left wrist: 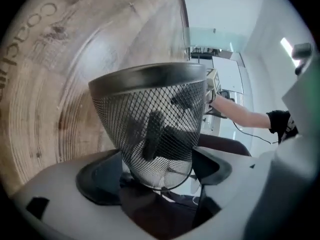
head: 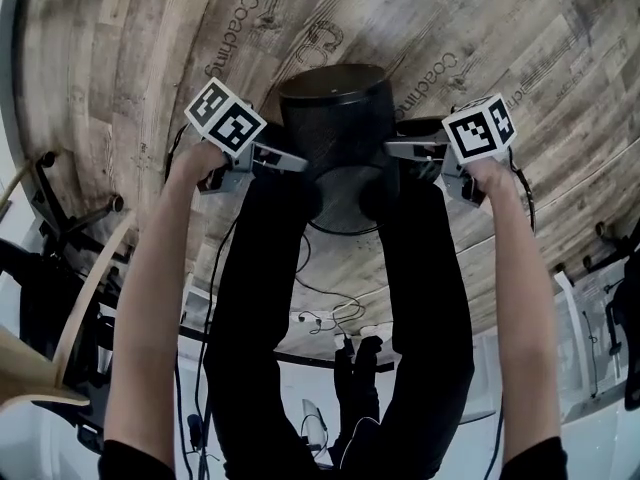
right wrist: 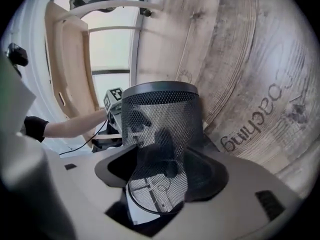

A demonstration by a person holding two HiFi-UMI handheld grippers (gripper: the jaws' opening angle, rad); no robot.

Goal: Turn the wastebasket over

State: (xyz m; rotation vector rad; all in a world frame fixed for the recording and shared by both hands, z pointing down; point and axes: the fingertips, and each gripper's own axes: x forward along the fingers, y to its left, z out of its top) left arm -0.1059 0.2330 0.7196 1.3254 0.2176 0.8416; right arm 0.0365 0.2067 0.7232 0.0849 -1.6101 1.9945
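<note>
Nearest you, low in the head view, your forearms run up either side of your dark trouser legs [head: 430, 298]. They reach the left gripper [head: 298, 161] at centre left and the right gripper [head: 392, 148] at centre right. Both gripper views show the jaws spread wide apart, with the narrow end of the black mesh wastebasket [head: 335, 128] sitting between them. I judge you are cradling its curved wall from opposite sides, not pinching the mesh. The basket sits at upper centre with its small round base turned towards you and its wide banded rim pointing away at the wooden floor [head: 130, 48]. That suits tipping it over. No view shows whether the rim touches the boards.
</note>
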